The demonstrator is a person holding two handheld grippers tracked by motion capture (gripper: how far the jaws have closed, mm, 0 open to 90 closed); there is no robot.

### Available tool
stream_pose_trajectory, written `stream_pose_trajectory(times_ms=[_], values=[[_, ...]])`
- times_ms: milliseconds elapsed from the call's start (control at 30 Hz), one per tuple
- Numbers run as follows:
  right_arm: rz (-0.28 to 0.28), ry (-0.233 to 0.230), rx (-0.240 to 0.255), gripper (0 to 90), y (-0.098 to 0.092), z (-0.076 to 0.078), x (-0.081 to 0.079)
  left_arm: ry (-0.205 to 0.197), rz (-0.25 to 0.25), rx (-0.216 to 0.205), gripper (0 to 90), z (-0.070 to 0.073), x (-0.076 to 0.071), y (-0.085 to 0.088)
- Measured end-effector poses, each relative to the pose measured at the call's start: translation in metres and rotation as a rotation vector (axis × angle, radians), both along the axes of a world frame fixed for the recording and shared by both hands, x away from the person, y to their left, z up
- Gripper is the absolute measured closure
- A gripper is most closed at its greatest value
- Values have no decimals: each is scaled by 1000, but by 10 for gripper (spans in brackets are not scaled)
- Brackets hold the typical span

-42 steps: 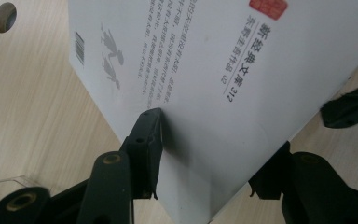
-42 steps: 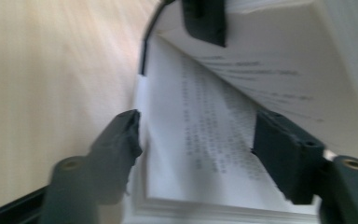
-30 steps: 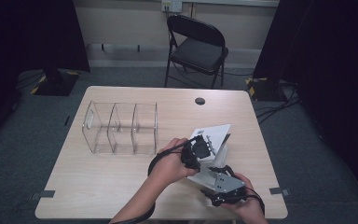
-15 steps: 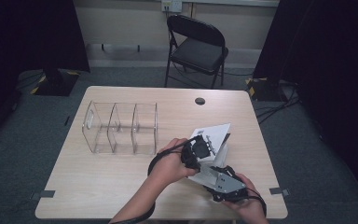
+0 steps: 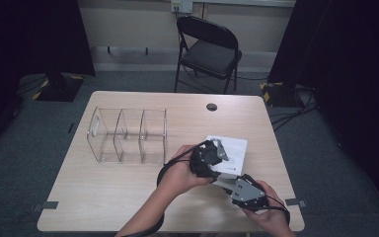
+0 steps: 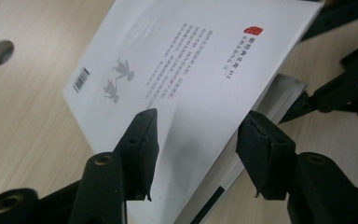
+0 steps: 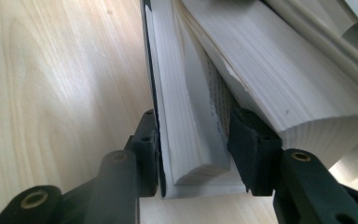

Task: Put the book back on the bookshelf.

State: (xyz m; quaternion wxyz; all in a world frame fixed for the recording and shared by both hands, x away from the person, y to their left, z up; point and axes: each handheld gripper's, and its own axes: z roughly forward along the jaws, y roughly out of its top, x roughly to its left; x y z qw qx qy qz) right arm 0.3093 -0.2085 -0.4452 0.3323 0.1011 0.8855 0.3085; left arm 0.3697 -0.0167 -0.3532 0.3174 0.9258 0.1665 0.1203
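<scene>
Two grippers are engaged with the book (image 5: pixel 229 157) at the table's (image 5: pixel 128 197) five o'clock. A sheaf of pages is clamped by the closing right gripper (image 7: pixel 193 154); the cover is straddled, ungripped, by the opening left gripper (image 6: pixel 198 140).

Clear three-bay organizer (image 5: pixel 128 136) on table (image 5: pixel 103 197); black folding chair (image 5: pixel 209 49) behind.

A white paperback book (image 5: pixel 229 155) lies right of the clear divider rack (image 5: pixel 128 136), back cover (barcode, red seal) tilted upward, its near page edges fanned apart.
</scene>
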Motion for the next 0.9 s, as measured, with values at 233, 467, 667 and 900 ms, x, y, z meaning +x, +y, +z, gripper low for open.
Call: stream_pose_trajectory(times_ms=[233, 467, 667, 900], values=[[4, 30, -9, 570, -1, 8, 4, -24, 18, -45, 409, 3, -1, 32], [0, 93, 14, 571, -4, 23, 11, 18, 44, -99, 341, -11, -5, 64], [9, 158, 33, 571, -9, 37, 17, 35, 56, -98, 287, -23, -11, 83], [3, 215, 54, 576, -12, 52, 22, 100, 95, -79, 252, -69, -12, 98]])
